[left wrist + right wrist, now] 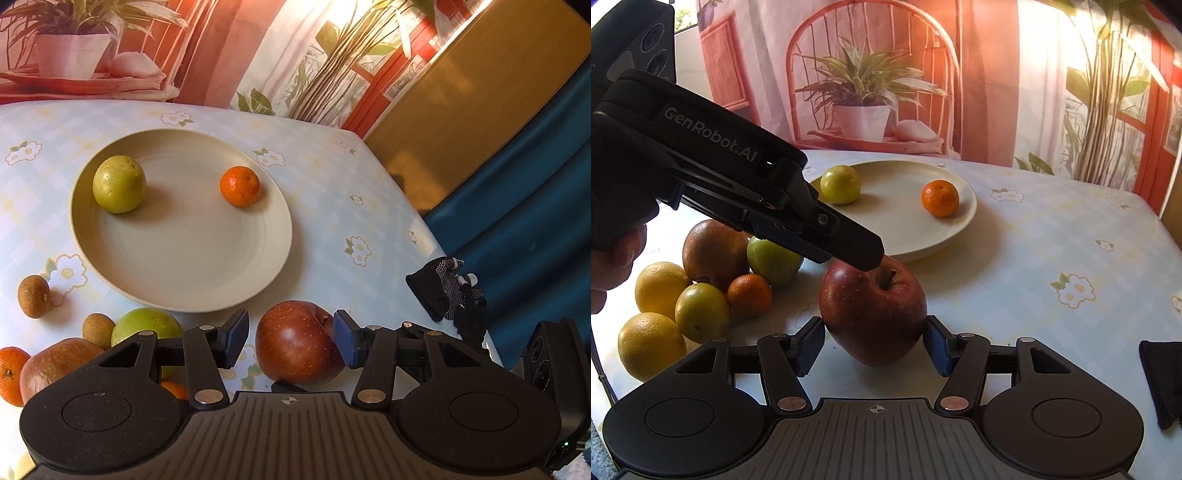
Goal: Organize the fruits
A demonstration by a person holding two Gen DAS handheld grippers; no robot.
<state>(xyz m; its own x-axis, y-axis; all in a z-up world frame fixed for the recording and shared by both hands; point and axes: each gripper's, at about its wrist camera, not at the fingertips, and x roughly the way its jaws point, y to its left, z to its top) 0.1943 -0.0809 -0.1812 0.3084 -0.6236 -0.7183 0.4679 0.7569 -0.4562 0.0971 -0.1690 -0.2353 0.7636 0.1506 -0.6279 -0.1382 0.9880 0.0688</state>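
We see one red apple (873, 314) at lower centre on the tabletop (1034, 258), stem tilted toward the upper right. The plate (897, 229) holds two fruits: one yellow-green (840, 184), one tangerine (940, 198). Right gripper (875, 345) jaws flank the apple without gripping; left gripper (290, 341) jaws stand apart beside it.

A table with a pale checked cloth with white flowers (1052, 236) holds a round cream plate (905, 236) at the far side. Near it sits a big red apple (871, 314). On the left lies a pile of yellow, green and orange fruits (683, 295). A black cloth (1163, 376) lies near the right edge.
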